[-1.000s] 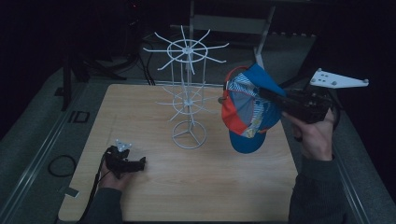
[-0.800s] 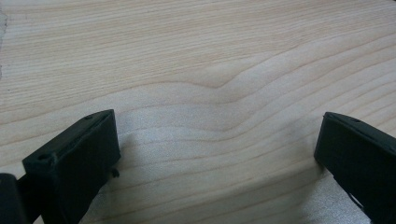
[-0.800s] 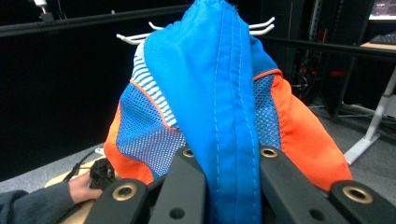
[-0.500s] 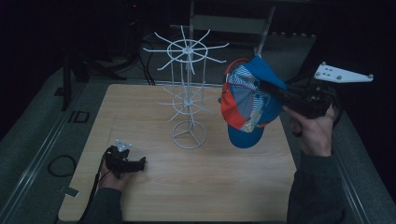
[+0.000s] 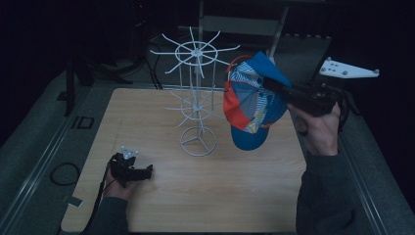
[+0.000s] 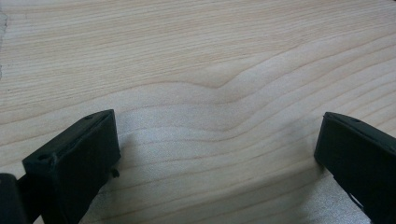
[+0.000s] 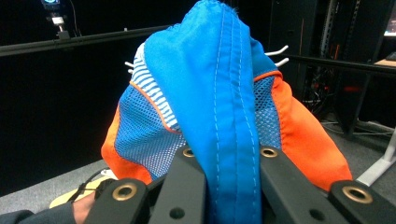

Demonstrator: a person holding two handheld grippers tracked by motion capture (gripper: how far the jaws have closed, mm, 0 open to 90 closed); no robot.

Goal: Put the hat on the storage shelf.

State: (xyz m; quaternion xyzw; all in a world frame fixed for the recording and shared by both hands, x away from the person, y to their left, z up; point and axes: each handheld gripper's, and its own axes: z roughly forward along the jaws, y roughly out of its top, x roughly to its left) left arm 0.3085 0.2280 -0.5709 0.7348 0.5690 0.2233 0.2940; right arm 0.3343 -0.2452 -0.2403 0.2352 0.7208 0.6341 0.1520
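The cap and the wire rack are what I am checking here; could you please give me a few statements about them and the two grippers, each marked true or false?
1. The right gripper is shut on the cap. True.
2. The cap hangs on the wire rack. False: it is held in the air to the rack's right.
3. The left gripper holds the rack's base. False: its jaws are open over bare table.
4. The rack stands upright on the table. True.
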